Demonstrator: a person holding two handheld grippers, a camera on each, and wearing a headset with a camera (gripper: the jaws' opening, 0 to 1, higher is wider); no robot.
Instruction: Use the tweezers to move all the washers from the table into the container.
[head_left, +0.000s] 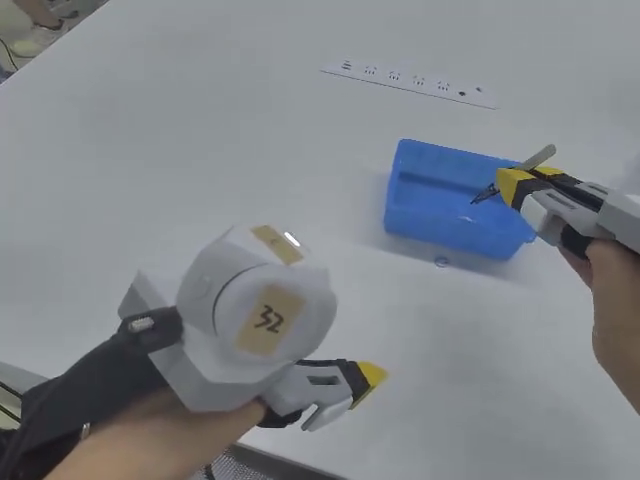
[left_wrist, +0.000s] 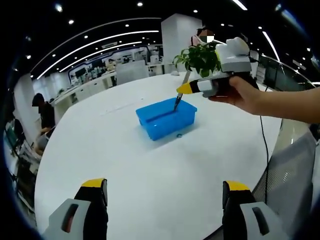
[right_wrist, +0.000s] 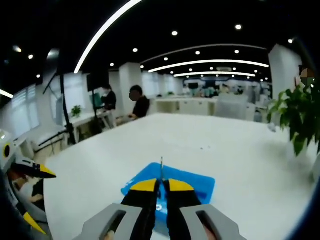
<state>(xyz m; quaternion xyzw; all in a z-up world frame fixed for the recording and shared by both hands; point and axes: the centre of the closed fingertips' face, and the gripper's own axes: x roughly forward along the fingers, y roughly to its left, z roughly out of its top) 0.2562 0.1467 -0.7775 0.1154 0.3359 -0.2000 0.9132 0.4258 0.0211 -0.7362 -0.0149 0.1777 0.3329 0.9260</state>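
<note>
Starting at the lower left of the head view: your left gripper (head_left: 345, 395) is low in the frame, jaws spread wide with nothing between them. The left gripper view shows the same open gap. (Inspector 1)

Noted. At upper centre a power strip (head_left: 410, 83) lies on the white table (head_left: 200, 150), well apart from the work. Centre-right, one washer (head_left: 441, 261) lies on the table just beside the near wall of the blue container (head_left: 440, 232). (Inspector 2)

Agreed. Right of that, your tweezers (head_left: 537, 158) slant down over the container, tips inside its rim. Whether those tips are pressed together or pinching a washer cannot be told from these frames. (Inspector 1)

At the right edge, your right gripper (head_left: 508, 183) has its jaws drawn together on the tweezers. The right gripper view shows the shaft rising between them toward the container. (Inspector 2)
</note>
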